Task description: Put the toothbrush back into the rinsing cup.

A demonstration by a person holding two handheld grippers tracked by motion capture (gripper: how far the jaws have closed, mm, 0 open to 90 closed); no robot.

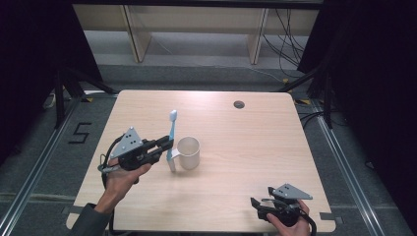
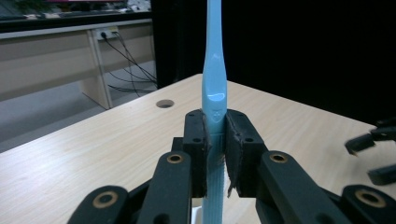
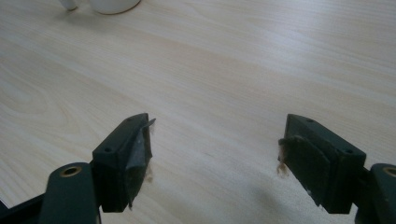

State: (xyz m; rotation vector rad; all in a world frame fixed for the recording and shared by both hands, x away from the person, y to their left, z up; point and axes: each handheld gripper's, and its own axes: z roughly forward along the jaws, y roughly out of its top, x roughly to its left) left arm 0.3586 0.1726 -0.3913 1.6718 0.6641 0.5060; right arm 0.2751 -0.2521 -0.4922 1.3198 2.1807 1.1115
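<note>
A: Dark curtained bay, shelving and cables behind. Light wood table [image 1: 231, 147] with 1 cable hole [image 1: 239, 104] at the far edge. On it: 1 white cup [image 1: 189, 153], left of centre, upright, mouth open.

B: And the arms?

A: 2 handheld tongs. Left gripper [image 1: 166, 143] sits just left of the cup, held roughly level. Right gripper [image 1: 256, 202] is parked at the near right corner, well apart from everything.

B: Jaw states?

A: Left is clamped on the toothbrush [image 1: 171, 140]. The left gripper view shows both pads pressed flat on the blue handle [image 2: 214, 116], no gap. Right stands wide apart with nothing between; the right gripper view has bare table between the pads [image 3: 135, 158].

B: Where's the brush exactly?

A: Near upright, bristle head up, gripped about mid-handle. Lower end hangs just beside the cup's near-left wall, outside the rim. Can't tell whether the tip touches the table or the cup.

B: So which step?

A: My read: carry phase, brush picked and brought to the cup, not yet in it.

B: Next move?

A: Likely lift so the tail clears the rim, shift right over the mouth, lower in, then release. Needs the handle kept near vertical. Risk: clipping the rim and tipping the cup, since the right gripper isn't steadying it.
</note>
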